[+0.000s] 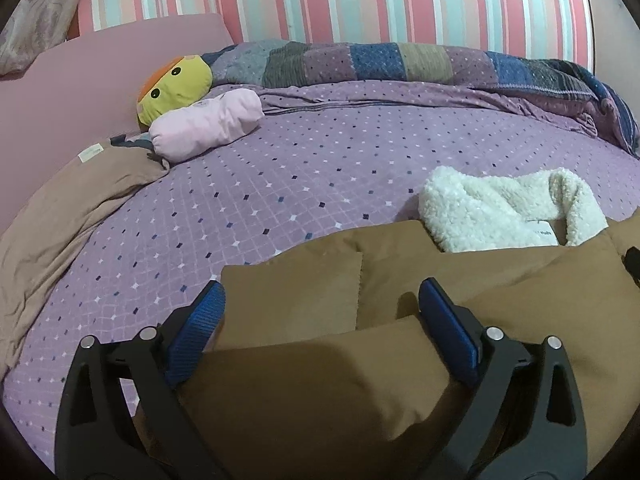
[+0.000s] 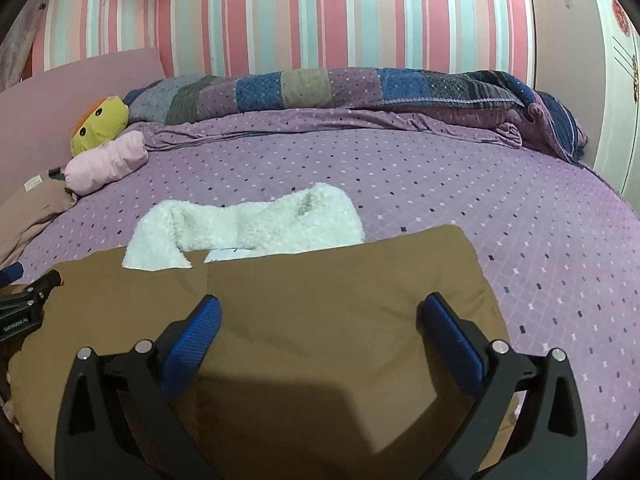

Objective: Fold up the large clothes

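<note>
A brown coat point(image 1: 460, 280) with a white fleece collar point(image 1: 500, 208) lies folded on the purple bed. My left gripper point(image 1: 320, 292) is open, its blue pads spread wide just above the coat's left part, holding nothing. In the right wrist view the coat point(image 2: 320, 300) and collar point(image 2: 248, 224) fill the near bed. My right gripper point(image 2: 320, 308) is open over the coat's right part, empty. The left gripper's black tip point(image 2: 36, 292) shows at the left edge of that view.
The purple patterned bedsheet point(image 1: 320, 168) spreads beyond the coat. A yellow plush toy point(image 1: 176, 84), a pink roll pillow point(image 1: 208, 124) and a tan cloth point(image 1: 72, 208) lie at left. A patchwork quilt point(image 2: 360, 88) is bunched along the striped wall.
</note>
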A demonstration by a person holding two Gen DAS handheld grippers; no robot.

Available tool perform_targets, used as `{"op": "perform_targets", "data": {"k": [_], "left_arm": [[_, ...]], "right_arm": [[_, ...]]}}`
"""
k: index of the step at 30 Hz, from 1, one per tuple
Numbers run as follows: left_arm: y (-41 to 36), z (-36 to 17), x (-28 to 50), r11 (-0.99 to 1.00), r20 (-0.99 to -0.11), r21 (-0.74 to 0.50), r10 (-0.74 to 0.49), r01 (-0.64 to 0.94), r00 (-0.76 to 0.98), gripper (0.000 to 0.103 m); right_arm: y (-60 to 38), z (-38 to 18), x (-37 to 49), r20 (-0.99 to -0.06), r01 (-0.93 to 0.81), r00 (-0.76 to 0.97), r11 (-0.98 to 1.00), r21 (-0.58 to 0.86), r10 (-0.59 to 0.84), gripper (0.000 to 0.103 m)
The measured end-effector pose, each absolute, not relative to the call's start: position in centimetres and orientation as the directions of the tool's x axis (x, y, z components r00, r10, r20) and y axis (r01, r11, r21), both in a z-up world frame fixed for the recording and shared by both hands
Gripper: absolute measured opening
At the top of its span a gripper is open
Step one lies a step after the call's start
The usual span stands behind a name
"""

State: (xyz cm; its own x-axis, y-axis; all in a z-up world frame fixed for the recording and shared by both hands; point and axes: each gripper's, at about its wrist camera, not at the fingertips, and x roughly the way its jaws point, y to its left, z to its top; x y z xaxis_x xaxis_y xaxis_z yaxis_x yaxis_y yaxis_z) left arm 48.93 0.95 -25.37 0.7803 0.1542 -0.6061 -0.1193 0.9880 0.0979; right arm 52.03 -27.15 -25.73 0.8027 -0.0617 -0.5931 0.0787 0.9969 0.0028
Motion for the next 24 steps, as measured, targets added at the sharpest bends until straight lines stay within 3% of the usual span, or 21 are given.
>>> {"op": "perform_targets", "data": {"k": [10,24], "left_arm": [[1.1,-26.5,48.4,0.989,-0.566,0.07,0.146,-0.129,0.811,0.1],[1.8,-28.0,48.9,0.993,-0.579,0.027,0.108,-0.113,0.808,0.1]], "right_arm": [[-27.3,-26.9,52.3,-0.575,0.079,0.817,0.996,0.034,-0.046,0.102],[-28.3,-28.3,53.1,-0.602,0.063,0.798,0.991,0.114,0.019,0.102]]}}
